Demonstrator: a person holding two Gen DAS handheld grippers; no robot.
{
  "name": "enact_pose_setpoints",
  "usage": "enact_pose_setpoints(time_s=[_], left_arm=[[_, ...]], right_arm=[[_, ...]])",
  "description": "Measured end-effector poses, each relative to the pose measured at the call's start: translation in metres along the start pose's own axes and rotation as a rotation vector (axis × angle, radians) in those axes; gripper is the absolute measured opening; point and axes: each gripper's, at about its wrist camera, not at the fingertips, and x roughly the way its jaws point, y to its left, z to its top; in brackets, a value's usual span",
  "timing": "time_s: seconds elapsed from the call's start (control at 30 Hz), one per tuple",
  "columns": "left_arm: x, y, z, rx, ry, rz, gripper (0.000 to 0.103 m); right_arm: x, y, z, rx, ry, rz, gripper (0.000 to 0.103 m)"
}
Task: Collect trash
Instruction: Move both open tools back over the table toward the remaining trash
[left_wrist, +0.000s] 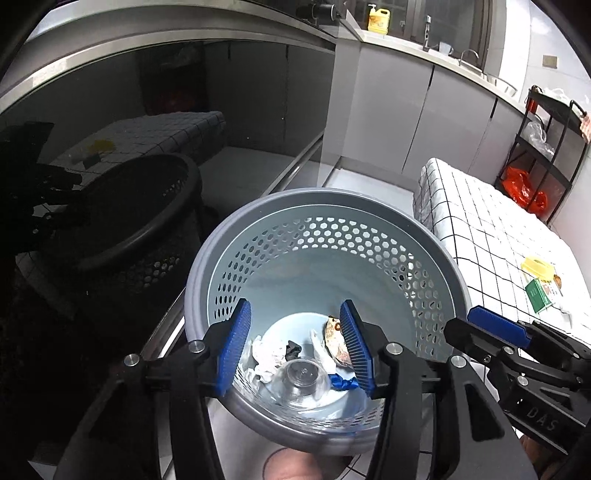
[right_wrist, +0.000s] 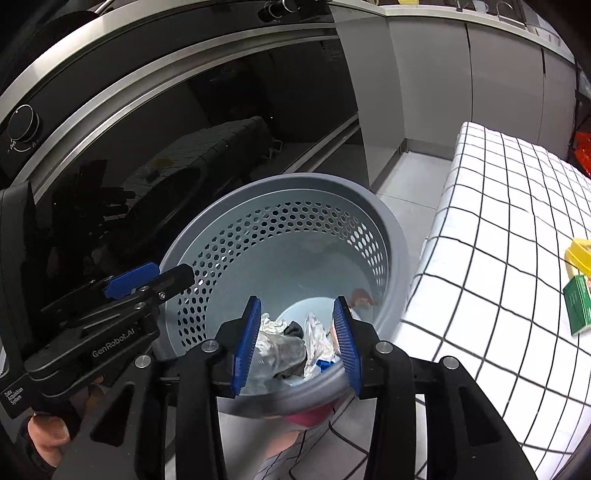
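Beside the checkered table (left_wrist: 480, 229) | grey perforated bin (left_wrist: 369, 206) stands on the floor, placed to catch drops | left gripper (left_wrist: 295, 347) and right gripper (right_wrist: 295, 339) hover above it, fingers apart, holding nothing | trash lies at bin bottom: crumpled tissue (left_wrist: 266, 354), clear cup (left_wrist: 303, 380) | more on table: green packet (left_wrist: 539, 293).

Both wrist views close above bin (left_wrist: 325, 206), angled steeply down; both share its inside.
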Motion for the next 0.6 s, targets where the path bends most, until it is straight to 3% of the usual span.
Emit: enact_pose_setpoints(time_s=[0.3, 0.6], left_arm=[[-0.016, -0.011, -0.005, 0.006, 0.000, -0.010, 0.057], [-0.039, -0.046, -0.013, 0.054, -0.018, -0.067, 0.067]], right_arm=[[-0.027, -0.005, -0.012, 0.024, -0.024, -0.012, 0.047], [-0.077, -0.030, -0.041, 0.072, -0.065, -0.087, 0.058]])
